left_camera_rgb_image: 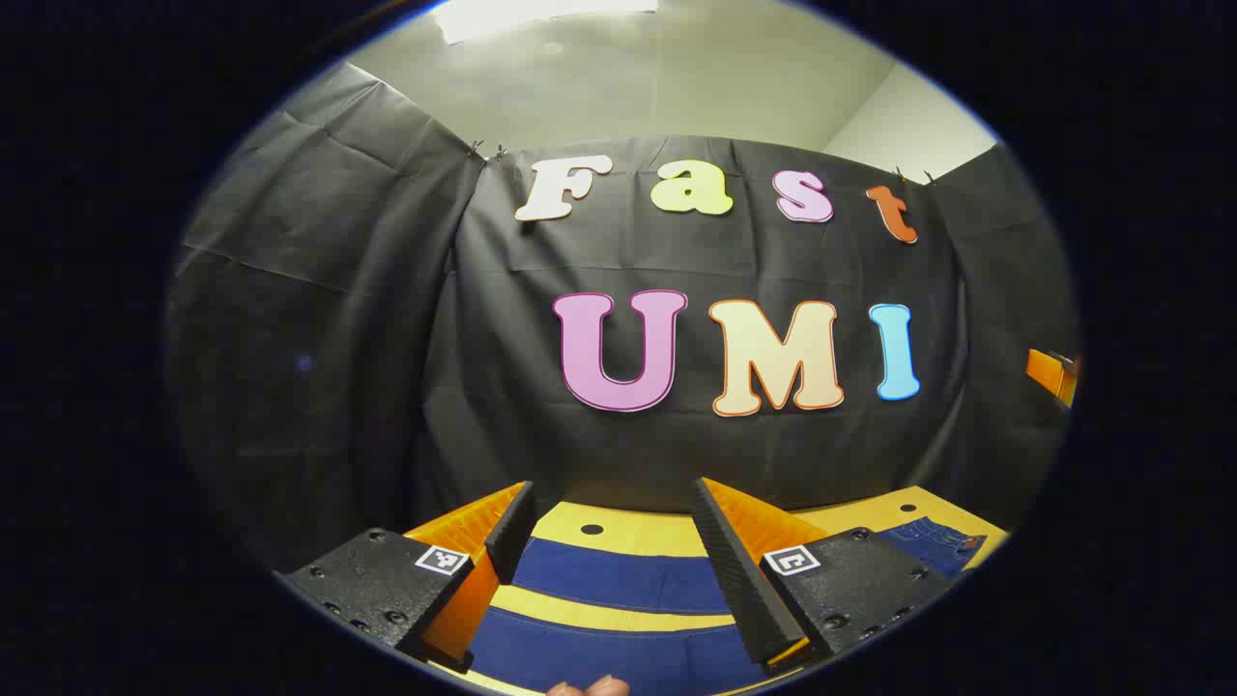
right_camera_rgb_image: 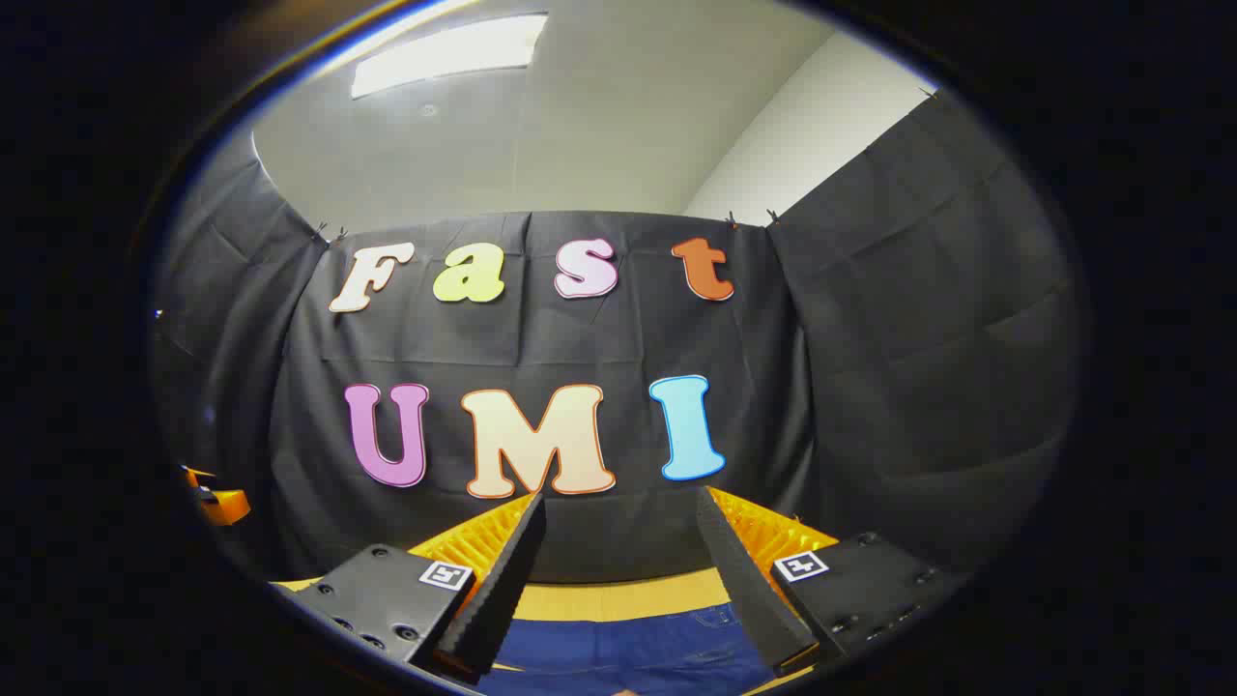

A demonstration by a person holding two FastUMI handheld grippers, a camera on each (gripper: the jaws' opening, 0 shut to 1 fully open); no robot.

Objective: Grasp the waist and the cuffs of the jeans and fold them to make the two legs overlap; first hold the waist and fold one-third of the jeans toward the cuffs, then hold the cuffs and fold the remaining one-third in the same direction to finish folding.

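In the left gripper view, the left gripper (left_camera_rgb_image: 618, 546) hangs above the table with its two fingers spread wide apart, nothing between them. Below and ahead lie the jeans (left_camera_rgb_image: 618, 580), dark blue, spread flat on the yellow table (left_camera_rgb_image: 628, 527). Two blue bands of denim run across the view with a strip of bare table showing between them, so the two legs lie apart and not overlapped. More denim, with stitching and what looks like a pocket, shows at the right (left_camera_rgb_image: 933, 543), beyond the right finger. The far edge of the table meets the black cloth wall (left_camera_rgb_image: 387, 338) close behind the jeans, leaving only a narrow yellow band of free table there. A small dark hole (left_camera_rgb_image: 591, 530) marks that band. A fingertip (left_camera_rgb_image: 589, 687) of the person peeks in at the near edge. Far right, part of the right gripper (left_camera_rgb_image: 1053, 372) hangs in the air, well apart.

In the right gripper view, the right gripper (right_camera_rgb_image: 618, 570) is likewise held with its fingers parted, gripping nothing. The jeans (right_camera_rgb_image: 628, 652) lie near, under and between the fingers, with a bare strip of table (right_camera_rgb_image: 618, 599) beyond them up to the cloth wall (right_camera_rgb_image: 918, 338). At the far left, part of the left gripper (right_camera_rgb_image: 217, 501) shows, well apart. Above the cloth are the pale ceiling and a light panel (right_camera_rgb_image: 449, 53).
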